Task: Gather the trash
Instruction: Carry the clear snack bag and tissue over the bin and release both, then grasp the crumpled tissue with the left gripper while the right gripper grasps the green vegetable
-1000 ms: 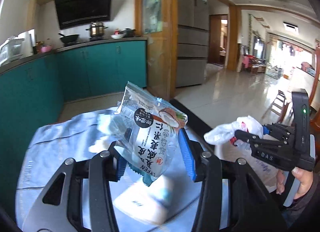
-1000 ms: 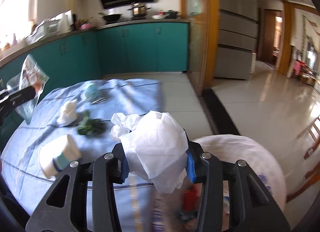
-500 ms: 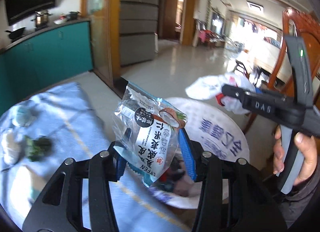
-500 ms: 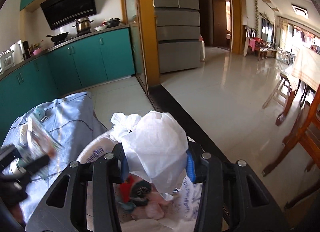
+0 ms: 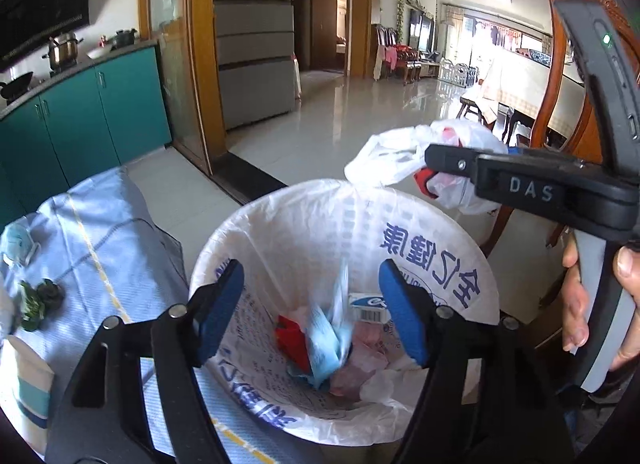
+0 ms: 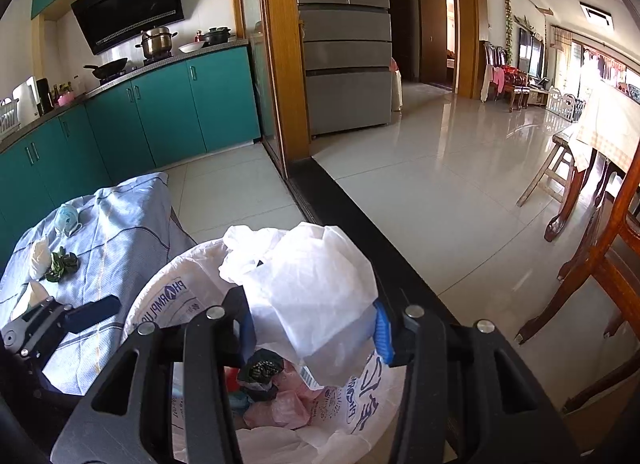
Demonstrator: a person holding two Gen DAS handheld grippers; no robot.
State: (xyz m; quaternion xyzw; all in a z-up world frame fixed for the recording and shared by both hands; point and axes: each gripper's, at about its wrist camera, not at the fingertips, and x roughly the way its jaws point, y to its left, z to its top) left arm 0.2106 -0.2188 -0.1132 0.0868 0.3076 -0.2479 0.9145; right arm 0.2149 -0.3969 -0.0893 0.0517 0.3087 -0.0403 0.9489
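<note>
Directly below the spread, empty jaws of the left gripper (image 5: 310,308) lies the open mouth of the lined trash bin (image 5: 440,232), a blurred blue-and-white wrapper (image 5: 330,338) dropping between them onto the heap inside. Between the right gripper's (image 6: 312,328) jaws a crumpled white plastic bag (image 6: 312,296) sits pinched, hanging above the bin's rim, so it looks next to go straight down.

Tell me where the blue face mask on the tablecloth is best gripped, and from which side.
Probably its bunched middle, from above: the face mask lies crumpled into a raised mound on the tablecloth, nothing touching it, so the jaws can straddle it.
</note>
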